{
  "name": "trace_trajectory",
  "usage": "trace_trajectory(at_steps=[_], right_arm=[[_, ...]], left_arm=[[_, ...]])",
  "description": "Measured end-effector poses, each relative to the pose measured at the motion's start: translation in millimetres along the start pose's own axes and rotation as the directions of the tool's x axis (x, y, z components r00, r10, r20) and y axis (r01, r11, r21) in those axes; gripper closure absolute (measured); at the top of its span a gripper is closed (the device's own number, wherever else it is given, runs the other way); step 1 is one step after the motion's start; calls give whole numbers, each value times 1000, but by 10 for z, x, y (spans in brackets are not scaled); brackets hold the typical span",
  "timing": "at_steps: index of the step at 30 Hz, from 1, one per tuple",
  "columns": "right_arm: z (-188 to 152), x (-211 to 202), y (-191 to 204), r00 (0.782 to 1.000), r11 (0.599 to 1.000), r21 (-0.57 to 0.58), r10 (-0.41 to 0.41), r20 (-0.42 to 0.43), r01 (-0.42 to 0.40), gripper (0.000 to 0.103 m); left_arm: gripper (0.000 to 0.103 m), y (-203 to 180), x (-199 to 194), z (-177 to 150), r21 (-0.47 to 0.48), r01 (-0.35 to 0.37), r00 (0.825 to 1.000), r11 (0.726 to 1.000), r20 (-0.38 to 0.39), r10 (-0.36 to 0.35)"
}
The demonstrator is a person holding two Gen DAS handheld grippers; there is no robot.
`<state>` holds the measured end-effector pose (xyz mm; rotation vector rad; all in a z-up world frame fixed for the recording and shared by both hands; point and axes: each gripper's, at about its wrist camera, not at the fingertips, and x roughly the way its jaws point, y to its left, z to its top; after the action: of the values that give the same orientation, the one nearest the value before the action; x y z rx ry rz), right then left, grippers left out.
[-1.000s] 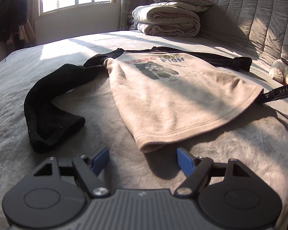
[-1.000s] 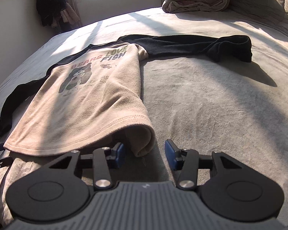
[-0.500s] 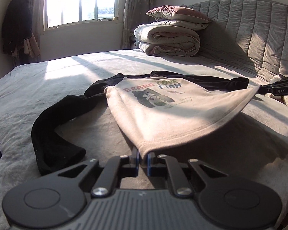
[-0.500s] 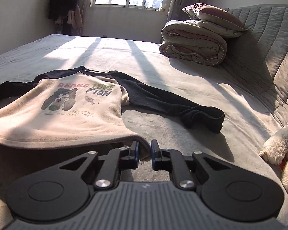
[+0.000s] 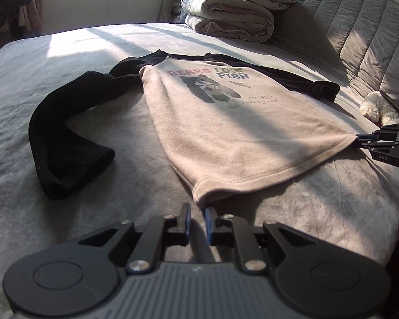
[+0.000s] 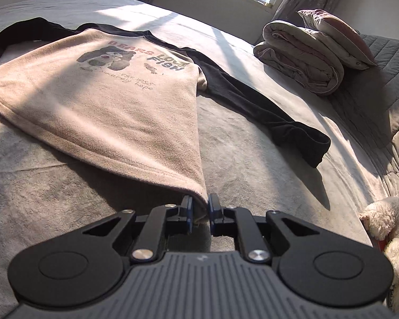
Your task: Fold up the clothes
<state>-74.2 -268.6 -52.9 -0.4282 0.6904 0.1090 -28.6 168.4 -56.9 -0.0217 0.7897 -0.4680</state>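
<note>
A beige fleece shirt (image 5: 239, 133) with a bear print and black sleeves lies face up on the grey bed (image 5: 146, 61). My left gripper (image 5: 197, 212) pinches its near hem corner at the very fingertips, and its jaws are opening a little. My right gripper (image 6: 200, 204) is shut on the other hem corner, with cloth of the shirt (image 6: 114, 106) bunched between its pads. The right gripper (image 5: 359, 139) also shows at the right edge of the left wrist view, holding the hem taut. One black sleeve (image 5: 66, 133) curls to the left; the other sleeve (image 6: 266, 114) stretches out right.
A folded quilt (image 5: 231, 24) with a pillow on top sits at the head of the bed by the padded headboard (image 5: 359, 40). A white plush toy (image 6: 391, 218) lies near the right gripper. A window and hanging clothes are beyond the bed.
Both grippers went from open around the hem corners to shut on them. The hem rose off the bed, then came back down stretched between them. The right gripper has rolled.
</note>
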Motion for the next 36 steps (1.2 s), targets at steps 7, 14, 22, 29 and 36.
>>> trace_trajectory(at_steps=[7, 14, 22, 29, 36], right_arm=[[16, -276, -48, 991, 983, 126, 128, 38, -132, 56], [427, -377, 160, 955, 939, 179, 281, 96, -294, 56], [910, -304, 758, 822, 811, 141, 547, 161, -567, 56], [1026, -18, 1414, 766, 762, 84, 632, 119, -642, 56], [1123, 255, 1719, 750, 745, 115, 628, 207, -657, 62]], left_arm=[[77, 247, 65, -2, -237, 141, 990, 961, 33, -137], [73, 263, 296, 41, -428, 286, 957, 858, 90, -275], [70, 352, 423, 84, -506, 382, 922, 773, 148, -359], [70, 384, 528, 171, -525, 383, 919, 760, 132, -372], [62, 528, 417, 351, -498, 336, 941, 799, 147, -304]])
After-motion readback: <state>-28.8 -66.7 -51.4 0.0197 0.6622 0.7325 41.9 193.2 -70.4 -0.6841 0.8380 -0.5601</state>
